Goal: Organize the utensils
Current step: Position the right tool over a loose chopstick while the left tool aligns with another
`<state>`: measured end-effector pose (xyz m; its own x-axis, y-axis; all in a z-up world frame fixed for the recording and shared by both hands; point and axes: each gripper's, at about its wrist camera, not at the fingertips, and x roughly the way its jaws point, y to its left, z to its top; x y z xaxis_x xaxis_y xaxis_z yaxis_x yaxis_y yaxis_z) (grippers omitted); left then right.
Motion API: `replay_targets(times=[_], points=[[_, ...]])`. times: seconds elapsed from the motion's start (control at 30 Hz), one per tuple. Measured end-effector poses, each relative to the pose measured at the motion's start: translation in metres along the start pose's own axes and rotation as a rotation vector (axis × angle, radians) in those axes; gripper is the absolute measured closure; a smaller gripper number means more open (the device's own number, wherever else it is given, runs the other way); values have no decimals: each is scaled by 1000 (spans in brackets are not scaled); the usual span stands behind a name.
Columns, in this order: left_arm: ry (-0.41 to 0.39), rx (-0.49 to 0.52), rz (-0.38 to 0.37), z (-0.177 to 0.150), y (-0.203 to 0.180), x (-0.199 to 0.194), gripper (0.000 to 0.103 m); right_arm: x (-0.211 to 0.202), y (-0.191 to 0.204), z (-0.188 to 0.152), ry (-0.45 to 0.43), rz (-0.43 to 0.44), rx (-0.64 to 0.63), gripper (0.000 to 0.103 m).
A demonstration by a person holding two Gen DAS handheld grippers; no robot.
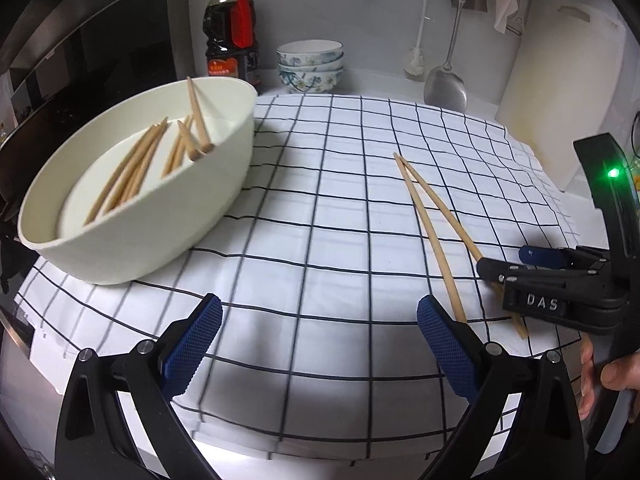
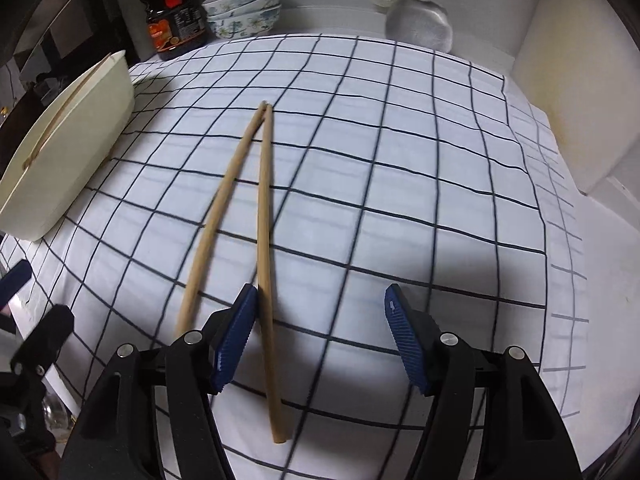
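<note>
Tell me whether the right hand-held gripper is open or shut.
Open. The right hand-held gripper has its blue pads set wide apart over the checked cloth; one light wooden chopstick lies between them, ungripped.

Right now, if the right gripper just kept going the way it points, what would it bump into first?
Probably the chopstick lying between the right gripper's open jaws, beside one pad, or the checked cloth under it; depth is hard to judge.

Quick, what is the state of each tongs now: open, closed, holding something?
Left tongs: open, holding nothing, above the checked cloth.
Right tongs: open, not gripping; one chopstick lies between the pads.
</note>
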<state>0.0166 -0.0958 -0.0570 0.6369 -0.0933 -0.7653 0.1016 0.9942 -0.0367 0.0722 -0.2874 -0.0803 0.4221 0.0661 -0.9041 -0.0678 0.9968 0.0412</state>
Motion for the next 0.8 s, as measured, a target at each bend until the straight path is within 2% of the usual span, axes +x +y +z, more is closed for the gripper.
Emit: replay_targets(times=[0.23,0.47,0.8], points=[[-12,47,36,4,-28,20,7,-1,-21,0,-24,-9,29,40],[27,81,64,9,-46,45,7,-2,-42,0,-53,-1,76,40],[35,109,106,10,-59,54,6,-1,-39,0,-73,-5,58,40]])
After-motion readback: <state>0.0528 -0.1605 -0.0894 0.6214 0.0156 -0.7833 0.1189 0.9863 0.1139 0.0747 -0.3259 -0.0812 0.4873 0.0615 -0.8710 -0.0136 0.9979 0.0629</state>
